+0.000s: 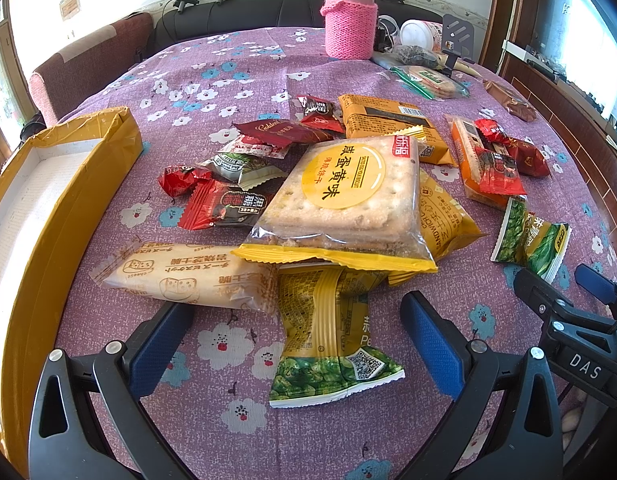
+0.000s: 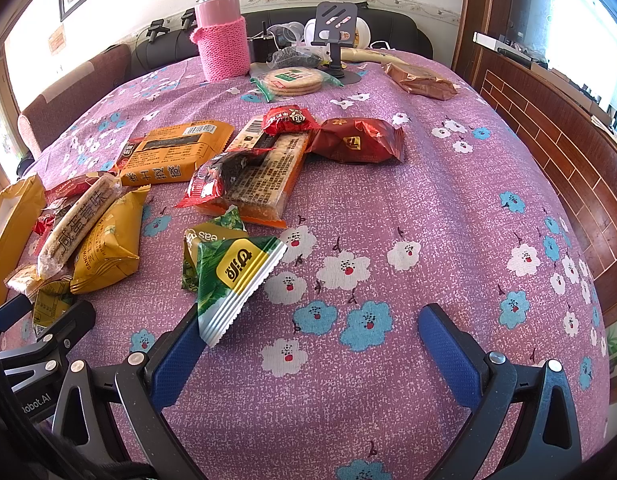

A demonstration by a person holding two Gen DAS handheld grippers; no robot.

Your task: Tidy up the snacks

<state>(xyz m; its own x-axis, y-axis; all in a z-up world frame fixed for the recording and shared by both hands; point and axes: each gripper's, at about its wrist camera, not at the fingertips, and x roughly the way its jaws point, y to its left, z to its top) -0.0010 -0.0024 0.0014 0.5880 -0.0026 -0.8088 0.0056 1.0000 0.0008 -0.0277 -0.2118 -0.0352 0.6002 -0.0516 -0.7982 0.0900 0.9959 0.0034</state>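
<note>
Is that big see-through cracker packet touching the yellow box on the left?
Apart. The left wrist view shows purple tablecloth and small candies between the cracker packet and the yellow box.

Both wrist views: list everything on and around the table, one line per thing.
Tablecloth: one, purple with white and blue flowers, over the whole table.
Box: one, yellow outside, white inside, open, at the table's left edge.
Snack packets: a loose pile, red, orange, yellow and green, mid-table.
Cracker pack: one, clear with a yellow label, on top of the pile.
Green pea packet: one, yellow-green, between the left fingers.
Second pea packet: one, green, by the right gripper's left finger.
Flask: one, pink with a knitted sleeve, far side.
Phone stand: one, dark, far side.
Left hand-held gripper: blue pads, open.
Right hand-held gripper: blue pads, open.
</note>
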